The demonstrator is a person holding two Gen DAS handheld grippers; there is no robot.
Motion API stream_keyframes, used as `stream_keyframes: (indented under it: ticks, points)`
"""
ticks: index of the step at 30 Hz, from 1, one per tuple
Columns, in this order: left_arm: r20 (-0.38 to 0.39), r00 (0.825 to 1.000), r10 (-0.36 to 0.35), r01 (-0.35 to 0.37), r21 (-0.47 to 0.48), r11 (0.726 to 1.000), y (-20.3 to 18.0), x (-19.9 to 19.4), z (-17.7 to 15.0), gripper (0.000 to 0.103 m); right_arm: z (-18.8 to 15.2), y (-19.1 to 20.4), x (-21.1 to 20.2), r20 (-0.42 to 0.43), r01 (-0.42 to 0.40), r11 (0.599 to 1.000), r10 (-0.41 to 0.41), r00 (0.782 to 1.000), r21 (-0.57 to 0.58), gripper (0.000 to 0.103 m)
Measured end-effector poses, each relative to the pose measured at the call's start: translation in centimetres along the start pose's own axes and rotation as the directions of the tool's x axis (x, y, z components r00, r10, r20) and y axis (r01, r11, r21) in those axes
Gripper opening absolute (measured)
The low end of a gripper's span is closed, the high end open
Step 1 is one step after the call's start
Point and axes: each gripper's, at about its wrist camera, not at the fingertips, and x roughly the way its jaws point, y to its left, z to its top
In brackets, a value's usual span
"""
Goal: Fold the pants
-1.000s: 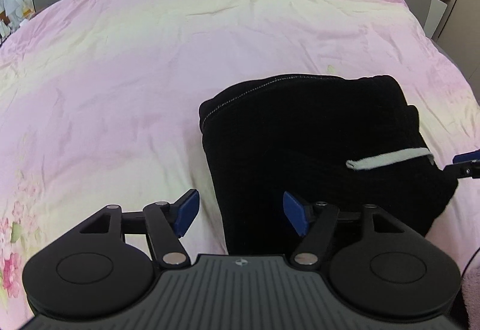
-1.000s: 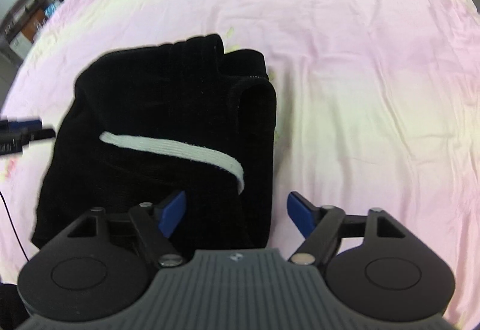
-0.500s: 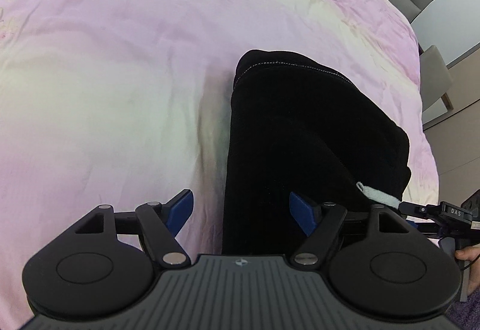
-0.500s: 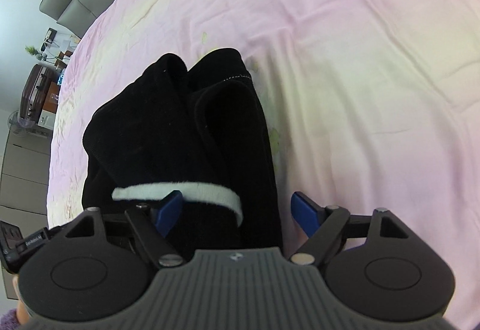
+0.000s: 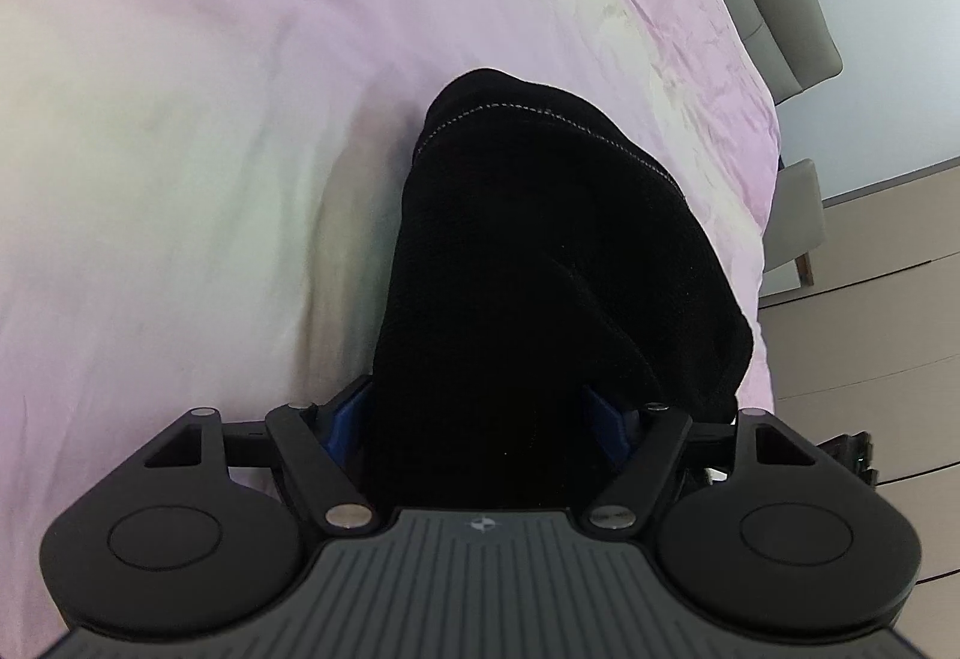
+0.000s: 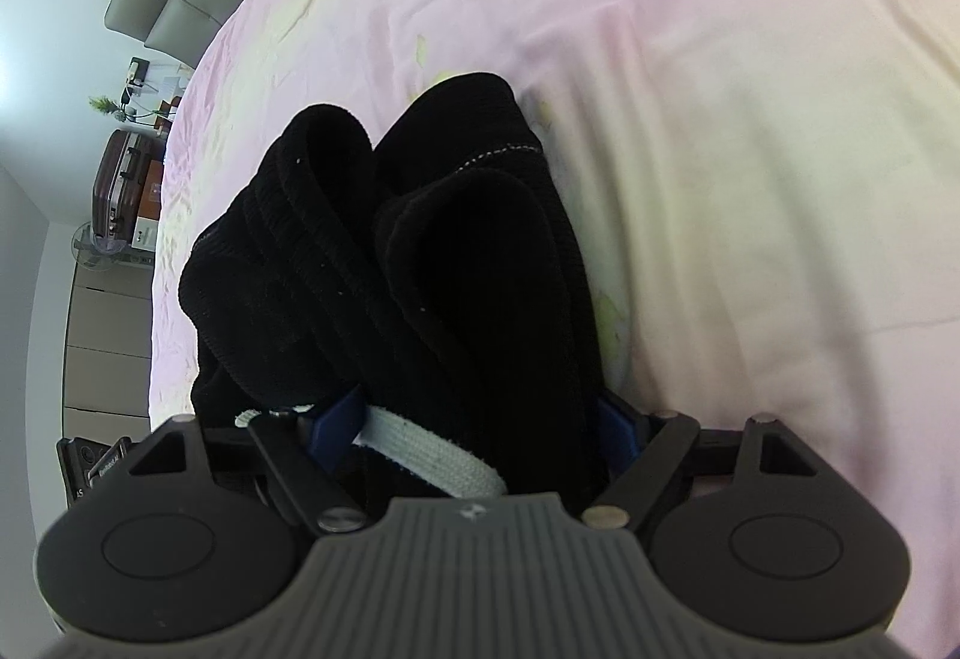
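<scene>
Left wrist view: the left gripper [image 5: 480, 419] has dropped onto the folded black pants [image 5: 540, 269] on the pink bedspread [image 5: 210, 119], jaws spread, just narrowing slightly, straddling the bundle's end.

Right wrist view: the right gripper [image 6: 474, 425] has likewise descended, spread jaws flanking the pants [image 6: 420, 269] and white drawstring [image 6: 432, 455]; a two-handed lift looks imminent.

No text, label or number shows clearly enough to read.

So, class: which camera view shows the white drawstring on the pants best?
The right wrist view: the drawstring lies in plain sight across the black pants, near the fingers. The left wrist view shows only black fabric, no drawstring.
</scene>
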Motion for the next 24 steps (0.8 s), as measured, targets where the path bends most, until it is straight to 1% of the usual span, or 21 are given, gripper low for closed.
stream_keyframes:
  ticks: [2,4,7,10,13,16,20,24]
  points:
    - [0.011,1.0,0.026,-0.026,0.02,0.999,-0.7,-0.1,-0.1,0.077,-0.3,0.6,-0.3,0.005,0.021,0.999,-0.021,1.0,-0.037,0.072]
    - [0.009,0.999,0.038,-0.038,0.034,0.999,-1.2,-0.5,-0.2,0.067,-0.3,1.1,-0.6,0.005,0.028,0.999,-0.028,1.0,-0.045,0.069]
    - [0.021,0.997,0.075,-0.076,0.084,0.994,-2.5,-1.3,-0.4,0.059,-0.6,2.5,-1.3,0.021,0.053,0.995,-0.052,0.998,-0.079,0.064]
    - [0.038,0.995,0.096,-0.1,0.112,0.989,-3.7,-2.0,-0.7,0.054,-1.0,3.9,-2.4,0.046,0.072,0.991,-0.067,0.997,-0.114,0.058]
    - [0.051,0.993,0.103,-0.109,0.131,0.985,-4.5,-3.2,-1.1,0.052,-1.4,5.6,-3.6,0.068,0.078,0.987,-0.069,0.995,-0.139,0.054]
    - [0.063,0.991,0.114,-0.123,0.152,0.981,-5.0,-5.1,-1.5,0.052,-2.0,7.4,-4.5,0.072,0.081,0.984,-0.07,0.995,-0.16,0.052]
    - [0.088,0.988,0.125,-0.139,0.171,0.975,-5.1,-8.6,-1.8,0.051,-3.4,10.6,-5.2,0.067,0.073,0.977,-0.061,0.996,-0.201,0.051]
    - [0.136,0.981,0.136,-0.162,0.203,0.966,-5.2,-12.7,-1.7,0.051,-5.4,14.0,-5.3,0.066,0.049,0.97,-0.034,0.997,-0.238,0.051]
